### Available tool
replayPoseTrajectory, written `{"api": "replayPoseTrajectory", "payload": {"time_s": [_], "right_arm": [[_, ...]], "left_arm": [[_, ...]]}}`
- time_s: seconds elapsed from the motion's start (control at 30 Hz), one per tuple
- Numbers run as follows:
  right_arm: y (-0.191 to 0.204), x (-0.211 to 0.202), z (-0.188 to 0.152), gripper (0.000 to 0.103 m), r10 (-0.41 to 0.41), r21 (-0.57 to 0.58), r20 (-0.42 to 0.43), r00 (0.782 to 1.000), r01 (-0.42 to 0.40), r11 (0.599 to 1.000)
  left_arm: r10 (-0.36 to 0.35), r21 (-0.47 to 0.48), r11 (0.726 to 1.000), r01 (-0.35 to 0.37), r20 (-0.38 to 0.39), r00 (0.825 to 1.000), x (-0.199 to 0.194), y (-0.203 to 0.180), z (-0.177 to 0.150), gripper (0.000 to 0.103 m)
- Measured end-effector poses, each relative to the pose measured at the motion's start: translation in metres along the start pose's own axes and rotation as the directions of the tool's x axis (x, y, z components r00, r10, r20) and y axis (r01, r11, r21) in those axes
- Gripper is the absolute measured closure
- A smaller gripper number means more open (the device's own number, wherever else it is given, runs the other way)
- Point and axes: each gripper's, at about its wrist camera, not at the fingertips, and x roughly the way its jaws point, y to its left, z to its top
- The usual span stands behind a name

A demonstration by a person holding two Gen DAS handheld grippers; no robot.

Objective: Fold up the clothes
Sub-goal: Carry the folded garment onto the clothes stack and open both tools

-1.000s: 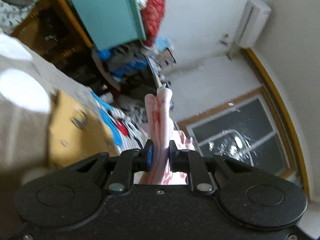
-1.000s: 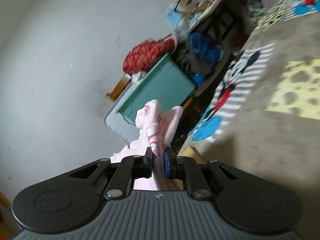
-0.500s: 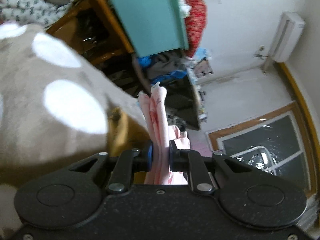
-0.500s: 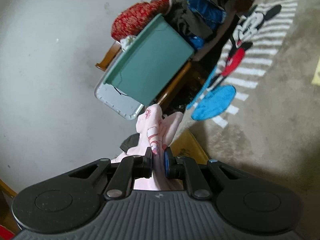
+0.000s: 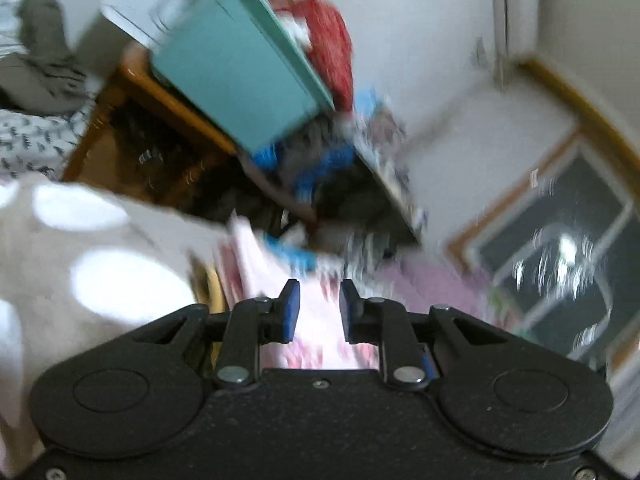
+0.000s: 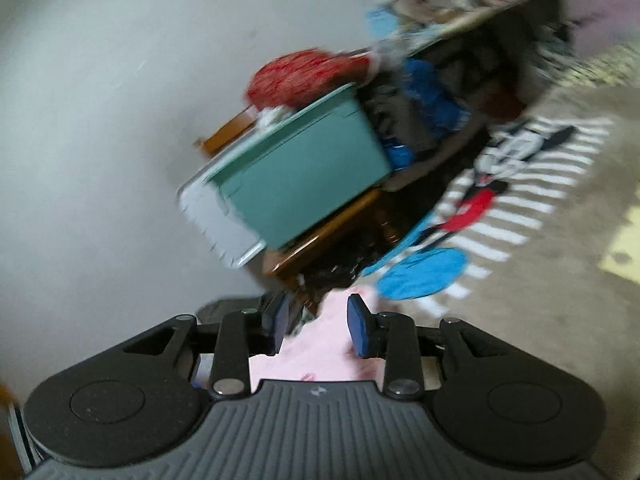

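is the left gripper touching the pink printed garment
Cannot tell. In the blurred left wrist view the left gripper stands open with the pink printed garment between and beneath its fingers; whether either pad touches it is unclear.

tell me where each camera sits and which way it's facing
Left wrist: on the left gripper, looking along its open blue-padded fingers over the pale pink garment toward a teal plastic storage box and a dark window.
Right wrist: on the right gripper, fingers open, facing the same box and a beige cartoon-mouse blanket.
Shared: garment, box, red patterned bundle.
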Motion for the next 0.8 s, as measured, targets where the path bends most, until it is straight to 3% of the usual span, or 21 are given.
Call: {"api": "replayPoseTrajectory", "payload": {"time_s": [0.03,0.1,0.23,0.33,0.5,0.67,0.8], "right_arm": [[0.004,0.006,-0.003,0.07,-0.036,-0.03,-0.039,0.999,0.035,0.999],[0.009,0.014,-0.016,0.071,-0.125,-0.105,-0.089,0.988,0.116,0.988],[0.029,-0.018,-0.022,0.07,-0.113,-0.157,0.056,0.992,0.121,0.98],[0.029,-0.039,-0.019,0.068,-0.188,-0.1,0.06,0.98,0.194,0.976],[0.029,-0.072,-0.023,0.045,-0.291,-0.087,0.016,0.957,0.291,0.953],[0.04,-0.099,-0.027,0.029,-0.365,-0.088,-0.032,0.931,0.361,0.928],[0.054,-0.113,-0.037,0.021,-0.443,-0.124,-0.053,0.895,0.434,0.892]], "left_arm": [[0.048,0.038,0.998,-0.046,-0.039,0.998,0.007,-0.004,-0.005,0.085],[0.073,0.069,0.995,-0.07,-0.039,0.997,0.007,-0.007,-0.011,0.084],[0.015,0.056,0.998,-0.014,-0.008,1.0,-0.004,-0.017,-0.01,0.034],[0.018,0.017,1.0,-0.018,-0.011,1.0,-0.008,-0.023,-0.013,0.03],[0.167,0.031,0.985,-0.168,0.042,0.985,-0.023,-0.044,-0.026,0.024],[0.301,0.108,0.945,-0.308,0.077,0.95,-0.037,-0.07,-0.04,0.016],[0.404,0.212,0.892,-0.4,0.026,0.914,-0.046,-0.087,-0.054,0.011]]}}
